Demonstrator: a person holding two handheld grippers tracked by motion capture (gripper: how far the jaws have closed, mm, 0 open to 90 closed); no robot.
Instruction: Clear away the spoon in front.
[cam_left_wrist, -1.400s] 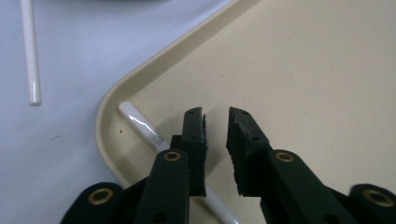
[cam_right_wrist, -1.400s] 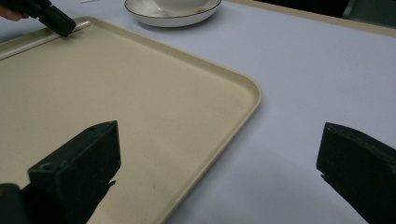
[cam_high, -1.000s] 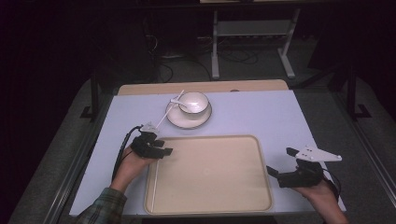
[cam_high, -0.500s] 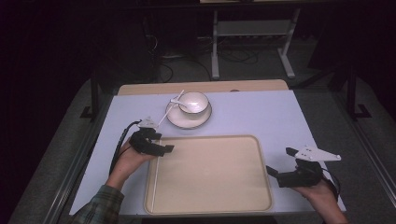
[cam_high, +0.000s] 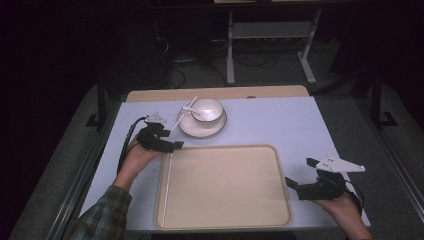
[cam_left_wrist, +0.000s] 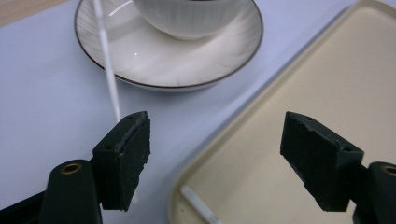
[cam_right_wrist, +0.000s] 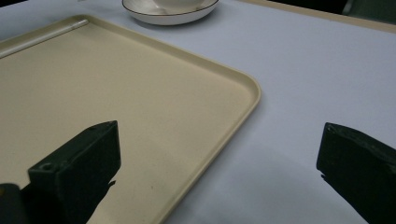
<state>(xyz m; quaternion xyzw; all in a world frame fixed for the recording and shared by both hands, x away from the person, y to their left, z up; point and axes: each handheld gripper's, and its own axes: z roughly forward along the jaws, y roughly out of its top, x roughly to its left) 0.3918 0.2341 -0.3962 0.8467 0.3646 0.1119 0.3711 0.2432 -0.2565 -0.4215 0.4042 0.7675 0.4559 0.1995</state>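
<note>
A white bowl (cam_high: 208, 109) with a white spoon (cam_high: 190, 107) in it stands on a white saucer (cam_high: 202, 128) at the back of the table. One white chopstick (cam_left_wrist: 107, 70) leans off the saucer's rim down to the table, its tip by my left gripper's left jaw. A second white chopstick (cam_high: 168, 185) lies inside the beige tray (cam_high: 225, 185) along its left edge. My left gripper (cam_high: 172, 140) (cam_left_wrist: 222, 163) hovers over the tray's far left corner; its jaws have just been opening and nothing is between them. My right gripper (cam_high: 300, 176) (cam_right_wrist: 224, 140) stands open at the tray's right edge.
The pale blue tabletop (cam_high: 280, 120) has bare room right of the saucer. A wooden strip (cam_high: 215, 93) runs along the table's far edge. A metal stand (cam_high: 270, 45) and cables are on the dark floor beyond.
My left gripper has risen and moved away from me toward the saucer, and its jaws have spread wider. The right hand has kept still.
</note>
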